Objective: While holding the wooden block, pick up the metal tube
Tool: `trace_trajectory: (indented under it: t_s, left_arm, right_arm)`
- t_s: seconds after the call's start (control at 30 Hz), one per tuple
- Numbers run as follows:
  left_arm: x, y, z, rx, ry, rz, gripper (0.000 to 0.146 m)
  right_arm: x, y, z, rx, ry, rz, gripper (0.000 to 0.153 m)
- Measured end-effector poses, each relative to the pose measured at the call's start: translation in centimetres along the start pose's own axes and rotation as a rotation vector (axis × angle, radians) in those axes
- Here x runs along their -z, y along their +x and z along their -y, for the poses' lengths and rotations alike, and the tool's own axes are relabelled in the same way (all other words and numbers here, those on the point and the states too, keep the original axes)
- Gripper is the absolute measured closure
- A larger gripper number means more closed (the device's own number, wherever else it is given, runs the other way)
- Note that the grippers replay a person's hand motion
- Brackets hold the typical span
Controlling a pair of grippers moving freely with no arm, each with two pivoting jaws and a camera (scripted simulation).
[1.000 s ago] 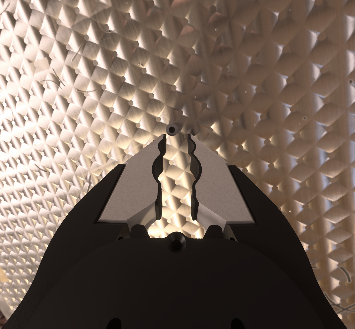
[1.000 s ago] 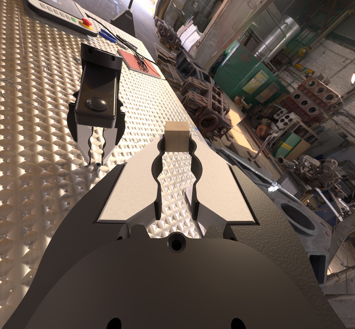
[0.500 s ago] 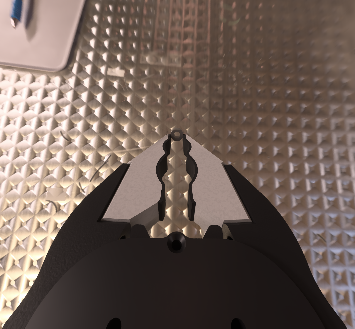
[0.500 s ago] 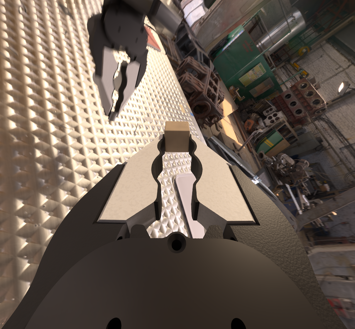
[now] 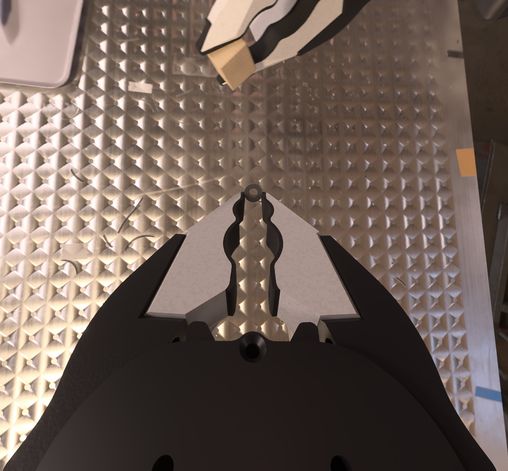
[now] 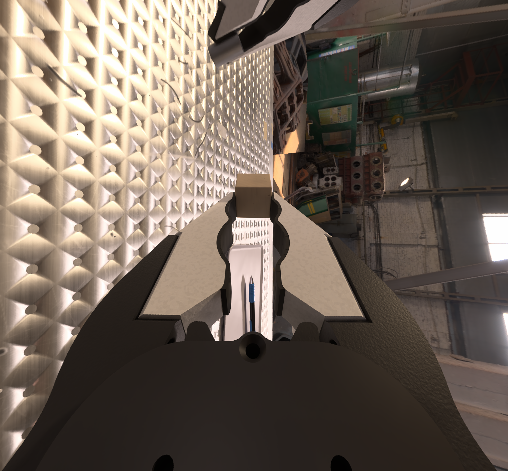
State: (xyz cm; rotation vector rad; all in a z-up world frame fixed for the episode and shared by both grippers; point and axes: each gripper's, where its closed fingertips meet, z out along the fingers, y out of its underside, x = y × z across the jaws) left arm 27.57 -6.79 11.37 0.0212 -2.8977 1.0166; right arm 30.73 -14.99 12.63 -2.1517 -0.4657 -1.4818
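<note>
Two hand-held grippers are each closed on something above the studded metal table. The left hand-held gripper pinches the metal tube at its fingertips, seen end-on and clear of the table. The right hand-held gripper clamps the wooden block between its tips, near the left one.

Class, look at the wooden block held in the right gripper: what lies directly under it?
Under the wooden block only the bare studded metal table shows; the block hangs clear of it. The spot straight beneath is partly covered by the block itself.
</note>
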Motion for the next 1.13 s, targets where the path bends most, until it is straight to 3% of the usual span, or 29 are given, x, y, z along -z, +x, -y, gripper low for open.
trace_trajectory:
  t_s: [0.3,0.83,1.13]
  left_arm:
    - [-1.4,-0.1,-1.1,0.026,-0.078,-0.016,0.134]
    - [-1.7,-1.7,-3.5,0.142,-0.085,-0.079,0.134]
    - [-2.1,-1.4,-3.7,0.145,-0.066,-0.130,0.134]
  right_arm:
    - [-0.4,-0.9,-0.3,0.064,-0.011,-0.030,0.129]
    - [-0.2,-2.2,2.4,0.137,0.082,-0.020,0.129]
    - [-0.2,-2.0,1.4,0.085,0.064,-0.015,0.129]
